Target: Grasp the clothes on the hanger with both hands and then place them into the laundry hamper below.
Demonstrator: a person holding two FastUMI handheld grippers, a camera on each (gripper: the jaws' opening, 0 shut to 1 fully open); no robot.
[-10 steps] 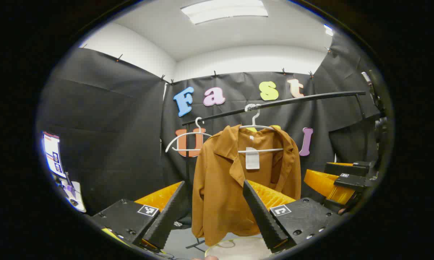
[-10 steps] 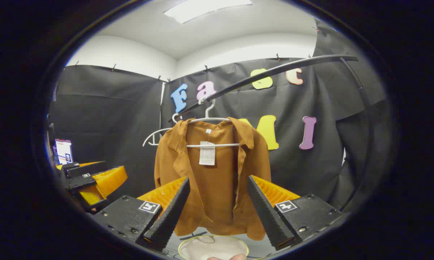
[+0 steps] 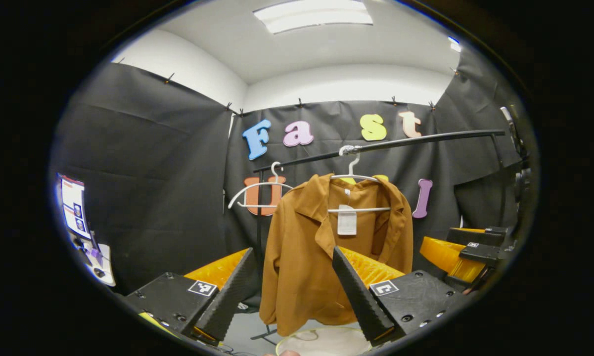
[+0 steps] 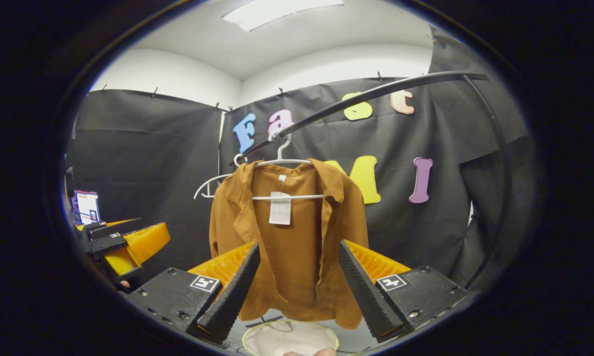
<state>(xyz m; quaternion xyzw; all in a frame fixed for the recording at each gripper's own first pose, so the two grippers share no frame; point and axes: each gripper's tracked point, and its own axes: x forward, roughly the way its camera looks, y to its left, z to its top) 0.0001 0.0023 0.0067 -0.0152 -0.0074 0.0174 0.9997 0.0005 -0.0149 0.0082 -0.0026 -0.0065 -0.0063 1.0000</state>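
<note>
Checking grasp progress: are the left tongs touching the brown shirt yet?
Apart. In the left gripper view, the open left tongs sit well short of the brown shirt hanging behind.

The shirt is a soft, matt brown cloth that hangs in loose folds, with a white paper-like tag at the collar. Its hanger looks like smooth white plastic, as does the bare hanger beside it. The rail is a smooth dark tube with a slight sheen. The hamper below has a pale cloth lining. The left tool and right tool have ridged, matt fingers.
</note>
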